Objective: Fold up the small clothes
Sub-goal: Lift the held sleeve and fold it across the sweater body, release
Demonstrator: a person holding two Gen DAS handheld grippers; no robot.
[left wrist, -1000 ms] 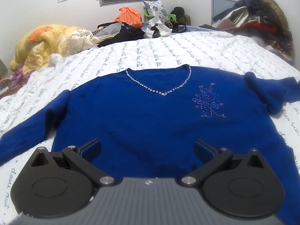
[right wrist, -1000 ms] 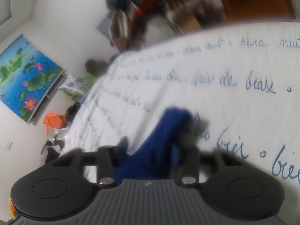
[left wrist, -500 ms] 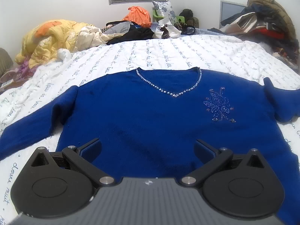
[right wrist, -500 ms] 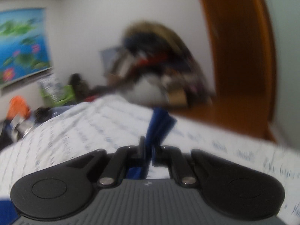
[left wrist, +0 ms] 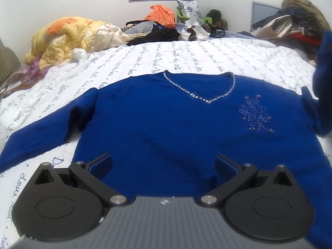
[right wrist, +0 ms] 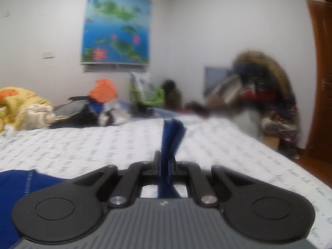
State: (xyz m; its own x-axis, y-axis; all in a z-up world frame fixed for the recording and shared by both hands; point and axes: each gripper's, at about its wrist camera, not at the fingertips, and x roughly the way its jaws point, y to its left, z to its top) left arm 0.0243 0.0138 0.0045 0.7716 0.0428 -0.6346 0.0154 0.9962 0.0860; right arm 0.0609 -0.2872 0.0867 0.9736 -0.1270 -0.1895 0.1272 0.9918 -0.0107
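Two grippers: our right gripper (right wrist: 166, 167) is pinching the blue knit sweater's (left wrist: 166, 128) sleeve, risking slippage; our left gripper (left wrist: 164, 164) is hovering wide open, empty.

Both tongs look the same. The left tongs (left wrist: 162, 165) have matte black round housings, a grey ribbed body with a small white mark, silver screws and blue pads (left wrist: 101, 162). The right tongs (right wrist: 165, 164) are blurred, their pads perhaps also blue.

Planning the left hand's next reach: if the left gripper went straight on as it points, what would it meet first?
Probably the blue sweater: the left gripper, jaws open, points low across its front, lying flat on the bed. Depth is unclear.
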